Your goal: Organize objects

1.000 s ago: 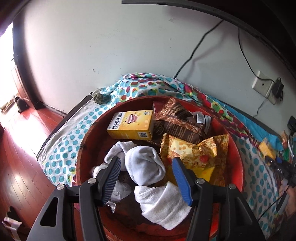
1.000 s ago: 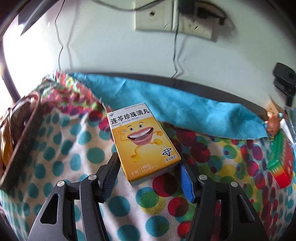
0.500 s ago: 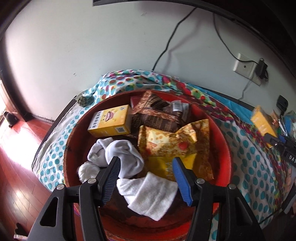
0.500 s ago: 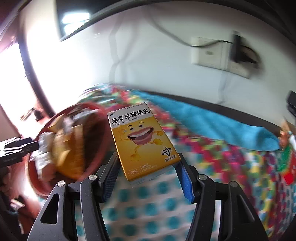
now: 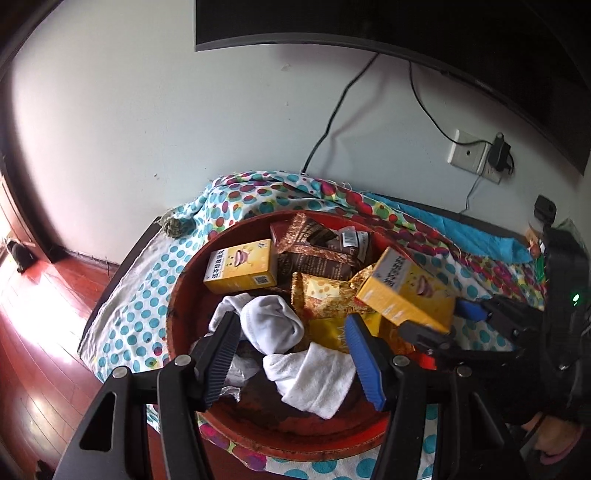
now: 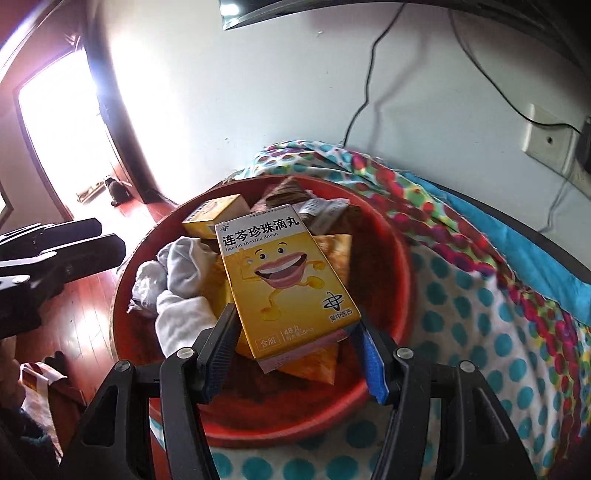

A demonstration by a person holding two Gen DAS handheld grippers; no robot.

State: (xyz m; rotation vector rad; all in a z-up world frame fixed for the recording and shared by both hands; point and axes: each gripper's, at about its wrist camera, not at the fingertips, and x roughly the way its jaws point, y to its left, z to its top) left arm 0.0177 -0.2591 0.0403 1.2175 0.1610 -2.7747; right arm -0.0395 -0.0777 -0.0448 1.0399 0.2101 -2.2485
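Note:
My right gripper point(image 6: 295, 334) is shut on a yellow medicine box point(image 6: 284, 277) with a cartoon mouth, held in the air over the red round basin point(image 6: 402, 266). In the left wrist view the same held box point(image 5: 404, 291) hangs over the basin's right side, with the right gripper point(image 5: 439, 321) behind it. Inside the basin point(image 5: 177, 302) lie a second yellow box point(image 5: 242, 271), white socks point(image 5: 273, 325), a golden snack bag point(image 5: 325, 299) and brown packets point(image 5: 314, 254). My left gripper point(image 5: 291, 350) hovers open above the socks, holding nothing.
The basin stands on a polka-dot cloth point(image 5: 144, 295) over a dark table by a white wall. A wall socket point(image 5: 469, 151) with cables and a screen's edge point(image 5: 332, 26) are above. Red wooden floor point(image 5: 33, 332) lies to the left. A blue cloth point(image 6: 524, 254) is at the right.
My right gripper carried the yellow box leftward from above the dotted cloth to above the basin. My left gripper rose a little, and the basin looks smaller under it.

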